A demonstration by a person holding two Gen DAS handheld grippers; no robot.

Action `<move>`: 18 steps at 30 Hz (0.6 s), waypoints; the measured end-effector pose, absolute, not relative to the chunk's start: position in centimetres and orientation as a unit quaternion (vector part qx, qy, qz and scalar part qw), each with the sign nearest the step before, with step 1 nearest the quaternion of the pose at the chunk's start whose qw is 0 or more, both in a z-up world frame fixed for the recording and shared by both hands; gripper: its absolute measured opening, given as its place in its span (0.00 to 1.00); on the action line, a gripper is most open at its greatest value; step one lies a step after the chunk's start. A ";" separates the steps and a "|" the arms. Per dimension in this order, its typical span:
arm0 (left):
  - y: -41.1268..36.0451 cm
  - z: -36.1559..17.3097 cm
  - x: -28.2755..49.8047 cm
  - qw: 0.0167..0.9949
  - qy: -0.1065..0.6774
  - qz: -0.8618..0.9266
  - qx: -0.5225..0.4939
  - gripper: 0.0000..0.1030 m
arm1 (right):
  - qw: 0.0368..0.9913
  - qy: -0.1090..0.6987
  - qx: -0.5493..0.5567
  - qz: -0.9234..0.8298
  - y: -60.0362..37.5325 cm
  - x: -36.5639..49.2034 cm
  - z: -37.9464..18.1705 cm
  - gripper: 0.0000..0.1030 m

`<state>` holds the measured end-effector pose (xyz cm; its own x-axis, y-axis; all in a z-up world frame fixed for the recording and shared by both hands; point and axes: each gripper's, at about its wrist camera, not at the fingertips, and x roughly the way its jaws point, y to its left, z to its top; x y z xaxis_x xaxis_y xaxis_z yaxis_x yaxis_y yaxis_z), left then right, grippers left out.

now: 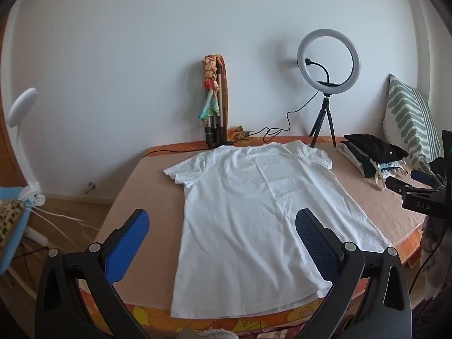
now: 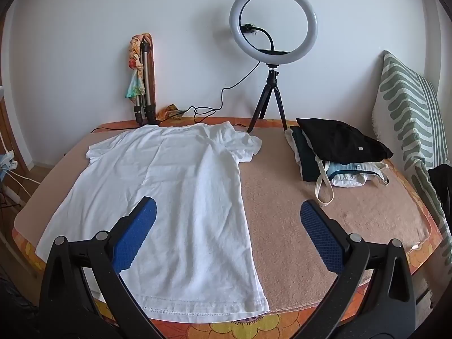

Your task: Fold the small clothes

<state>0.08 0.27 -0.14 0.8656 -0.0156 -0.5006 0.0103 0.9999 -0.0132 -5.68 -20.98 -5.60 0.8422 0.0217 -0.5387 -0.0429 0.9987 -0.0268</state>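
A white T-shirt lies spread flat on the beige-covered bed, neck toward the wall, hem at the near edge. It also shows in the right wrist view. My left gripper is open and empty, held above the shirt's lower part, its blue pads apart. My right gripper is open and empty, above the shirt's right edge near the hem; it also shows at the right of the left wrist view.
A stack of folded clothes lies at the back right of the bed. A ring light on a tripod, a folded tripod with a scarf and a cable stand by the wall. A striped pillow leans at the right.
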 end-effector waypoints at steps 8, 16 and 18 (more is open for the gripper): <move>0.7 0.1 0.9 0.965 0.264 -0.005 -0.002 1.00 | 0.959 0.283 -0.018 0.017 -20.9 -5.6 -5.7 1.00; 0.6 -0.2 0.2 0.966 0.259 -0.003 0.002 1.00 | 0.958 0.284 -0.018 0.017 -21.0 -5.5 -5.9 1.00; 0.7 0.1 0.6 0.965 0.262 -0.004 0.000 1.00 | 0.958 0.284 -0.018 0.017 -21.0 -5.5 -5.9 1.00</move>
<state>0.56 0.73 0.11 0.8630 -0.0083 -0.5052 0.0087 1.0000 -0.0016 -5.54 -20.96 -5.94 0.8376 0.0235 -0.5457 -0.0435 0.9988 -0.0237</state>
